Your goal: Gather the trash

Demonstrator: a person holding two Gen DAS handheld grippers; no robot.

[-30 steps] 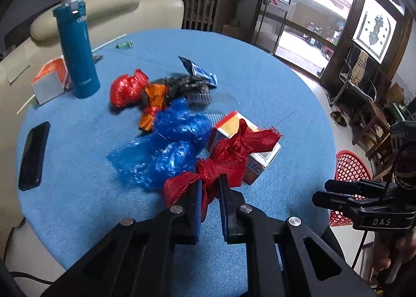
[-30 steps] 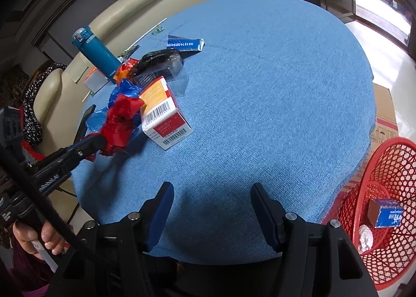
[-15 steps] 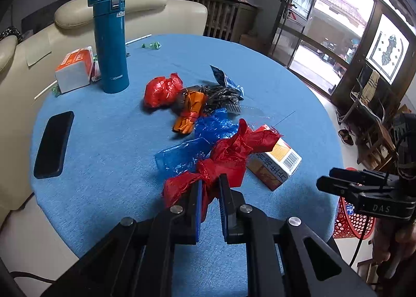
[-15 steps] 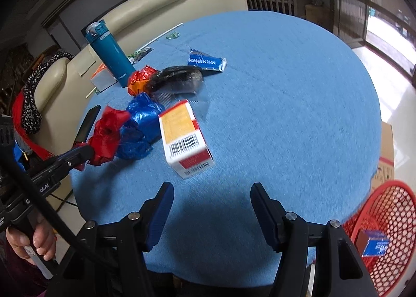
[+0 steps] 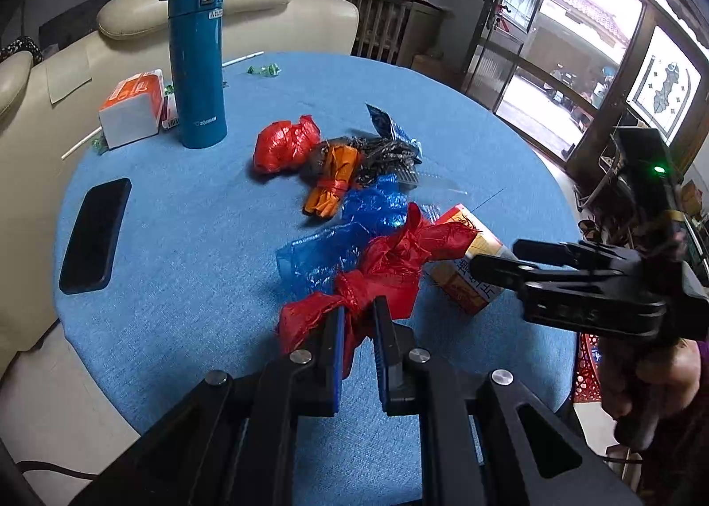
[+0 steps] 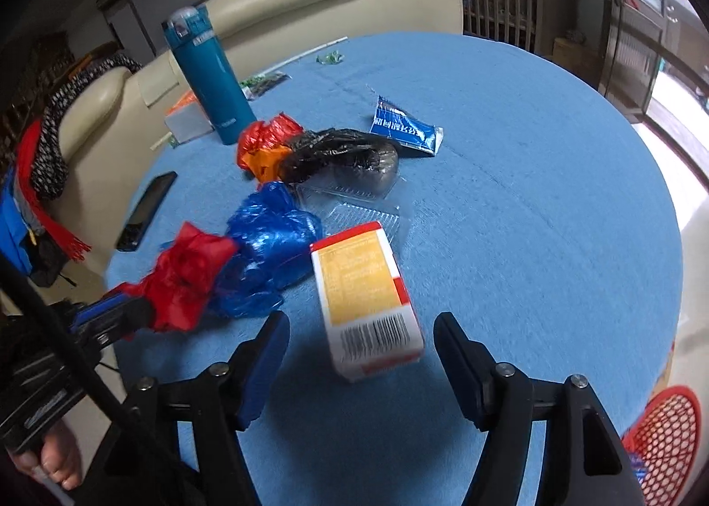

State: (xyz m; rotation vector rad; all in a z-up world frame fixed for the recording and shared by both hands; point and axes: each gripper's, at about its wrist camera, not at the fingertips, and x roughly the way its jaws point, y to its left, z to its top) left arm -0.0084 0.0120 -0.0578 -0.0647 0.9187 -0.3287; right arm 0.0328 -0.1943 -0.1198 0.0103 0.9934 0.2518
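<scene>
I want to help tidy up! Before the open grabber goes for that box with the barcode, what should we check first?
1. Left gripper clamped on the red plastic bag: ok.
2. Right gripper wide enough for the carton: ok. Its jaws have just been opening and stand either side of the carton's near end, not pressing it.
3. Carton free of other trash: cannot tell. The blue bag and clear plastic tray lie right against it.
4. Red basket within sight for dropping: ok, at the table's edge.
5. Phone and teal flask out of the way: ok.
</scene>
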